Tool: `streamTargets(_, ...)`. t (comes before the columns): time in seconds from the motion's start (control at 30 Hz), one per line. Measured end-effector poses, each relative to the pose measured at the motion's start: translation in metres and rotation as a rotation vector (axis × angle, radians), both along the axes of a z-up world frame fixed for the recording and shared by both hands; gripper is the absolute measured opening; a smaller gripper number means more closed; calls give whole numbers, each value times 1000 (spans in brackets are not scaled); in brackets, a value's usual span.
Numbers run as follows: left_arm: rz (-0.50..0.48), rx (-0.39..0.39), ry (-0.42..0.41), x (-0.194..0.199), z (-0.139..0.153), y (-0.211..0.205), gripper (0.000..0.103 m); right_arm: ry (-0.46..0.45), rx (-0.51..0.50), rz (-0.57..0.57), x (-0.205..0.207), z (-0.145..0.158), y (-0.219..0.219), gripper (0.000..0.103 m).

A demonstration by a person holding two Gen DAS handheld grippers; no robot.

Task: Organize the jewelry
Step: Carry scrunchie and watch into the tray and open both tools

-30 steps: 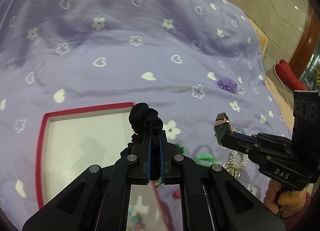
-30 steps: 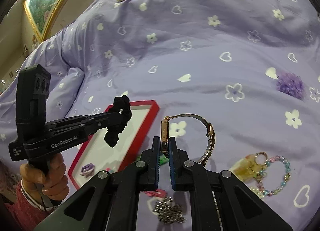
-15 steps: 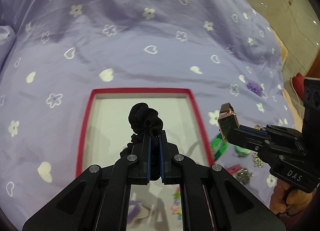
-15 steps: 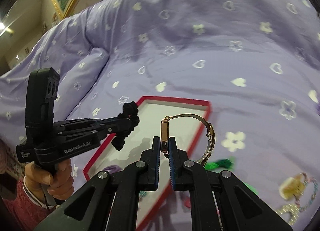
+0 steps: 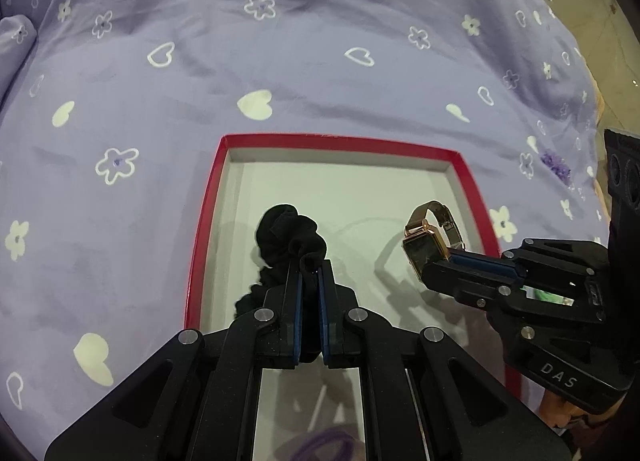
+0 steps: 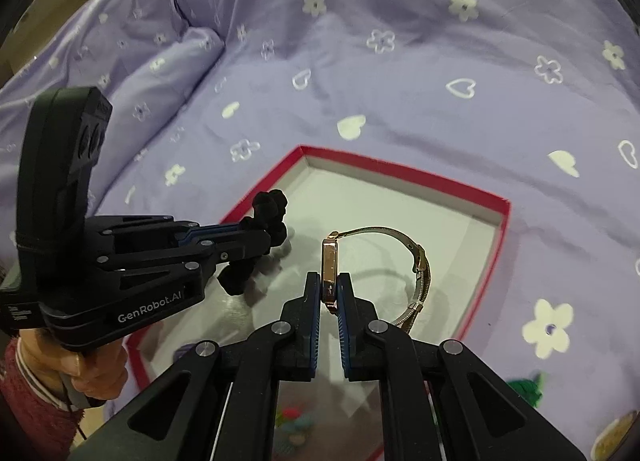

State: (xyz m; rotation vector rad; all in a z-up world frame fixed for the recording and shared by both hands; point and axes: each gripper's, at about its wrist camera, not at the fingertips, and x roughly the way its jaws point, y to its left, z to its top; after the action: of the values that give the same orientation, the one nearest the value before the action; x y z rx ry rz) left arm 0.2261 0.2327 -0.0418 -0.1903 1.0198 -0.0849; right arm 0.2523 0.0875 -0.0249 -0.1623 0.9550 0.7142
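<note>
Left gripper (image 5: 309, 275) clamps a black scrunchie (image 5: 286, 235), right gripper (image 6: 329, 293) a watch (image 6: 330, 267), above the red tray (image 5: 340, 141).

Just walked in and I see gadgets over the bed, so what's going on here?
A person is sorting accessories into a red-rimmed tray lying on a purple bedspread. The left gripper is shut on a black scrunchie, and the right gripper is shut on the case of a rose-gold watch. Both hang over the tray's white floor, not yet released. A few small pieces already lie at the tray's near end.
</note>
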Motion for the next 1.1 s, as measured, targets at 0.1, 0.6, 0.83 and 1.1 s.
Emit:
streamTargets(0.1,-2,5,9,2,-6,1,6,17,-20,-2,5,-9,2,8)
streamTargets(0.6,8,8,60,3,-22,3,22,50,-55,19,12,-21,6,13)
streamTargets(0.83,26,-14,33,-9,-9,9,43,50,-29,5,9,-13,0,26)
streamTargets(1.1,74,-49,-42,-39,19,15,51,2,85,-44,-17,25,-30,36)
